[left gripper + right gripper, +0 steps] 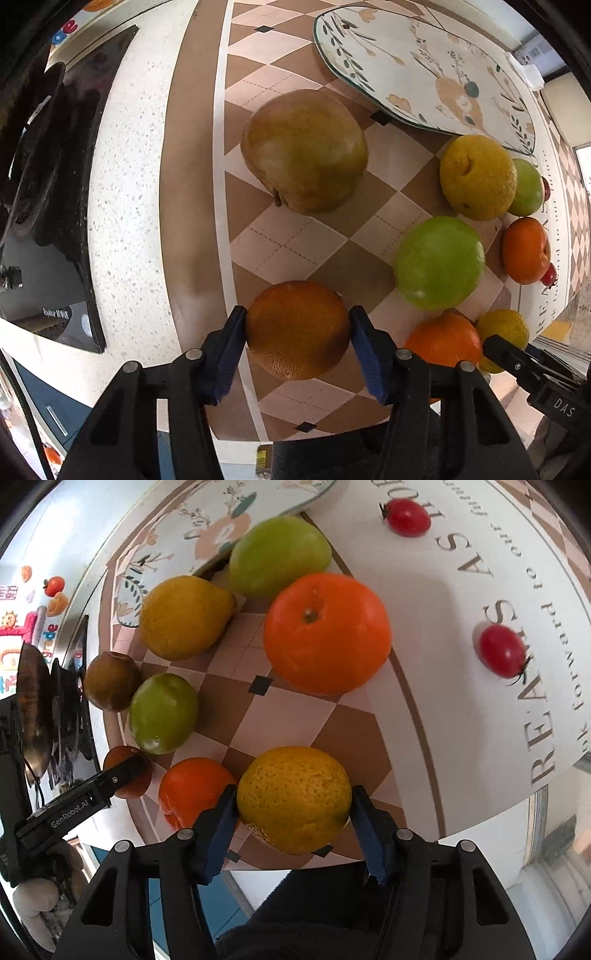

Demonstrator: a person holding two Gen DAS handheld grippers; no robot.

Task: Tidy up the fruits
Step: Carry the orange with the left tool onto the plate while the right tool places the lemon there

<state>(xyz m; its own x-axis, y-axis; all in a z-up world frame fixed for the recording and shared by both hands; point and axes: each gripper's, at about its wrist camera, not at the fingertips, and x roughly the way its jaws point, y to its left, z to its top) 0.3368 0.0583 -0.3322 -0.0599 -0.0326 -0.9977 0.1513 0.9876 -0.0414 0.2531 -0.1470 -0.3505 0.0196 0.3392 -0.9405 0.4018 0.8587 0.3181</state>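
Note:
My left gripper [297, 328] is shut on a dark orange [297, 329] near the front edge of the checkered mat [295, 243]. My right gripper [293, 799] is shut on a yellow-orange citrus [293, 799]; that gripper's finger also shows at the right of the left wrist view [509, 360]. Ahead in the left wrist view lie a brown pear [304, 149], a green apple [439, 262], a yellow citrus [477, 176], and oranges [526, 249] [443, 341]. The floral plate [424, 70] lies at the back. The right wrist view shows a big orange [327, 633] and two cherry tomatoes [501, 648] [408, 517].
A black stove [48, 184] sits on the speckled counter [125, 206] left of the mat. The counter's front edge runs just under both grippers. In the right wrist view a second green apple [279, 554] and a yellow pear-shaped fruit [183, 616] lie by the plate [207, 528].

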